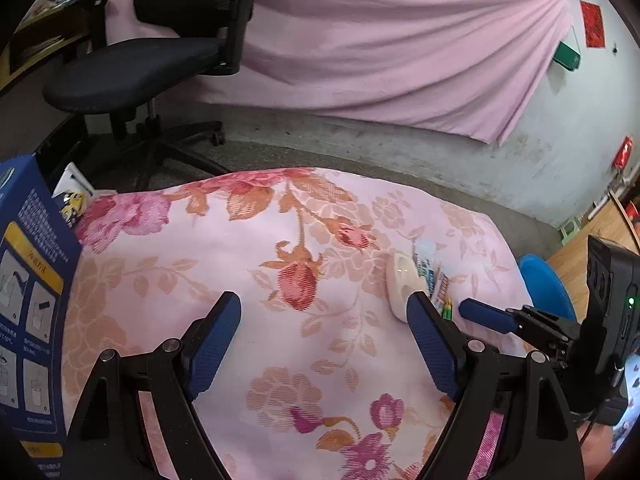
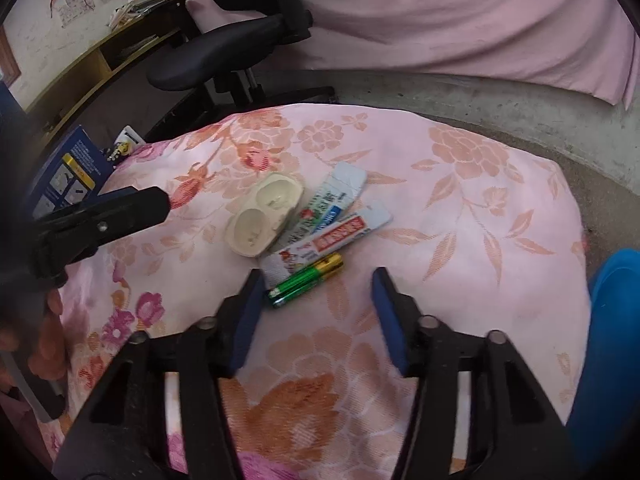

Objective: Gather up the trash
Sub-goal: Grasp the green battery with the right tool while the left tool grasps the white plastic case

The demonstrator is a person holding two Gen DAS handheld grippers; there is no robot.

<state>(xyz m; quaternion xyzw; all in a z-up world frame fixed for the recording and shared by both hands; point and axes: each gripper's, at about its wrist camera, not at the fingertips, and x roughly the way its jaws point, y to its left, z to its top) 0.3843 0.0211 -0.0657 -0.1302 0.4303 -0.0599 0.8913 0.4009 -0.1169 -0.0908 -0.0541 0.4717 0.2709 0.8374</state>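
Batteries [image 2: 306, 280], green with gold ends, lie paired beside wrappers [image 2: 332, 220].

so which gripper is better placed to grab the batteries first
Right. The right gripper is open, with the batteries just ahead of its fingertips. The left gripper is open over bare cloth, off to their side.

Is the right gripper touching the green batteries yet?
Apart. The right wrist view shows the right gripper open, with cloth visible between its left finger and the green batteries.
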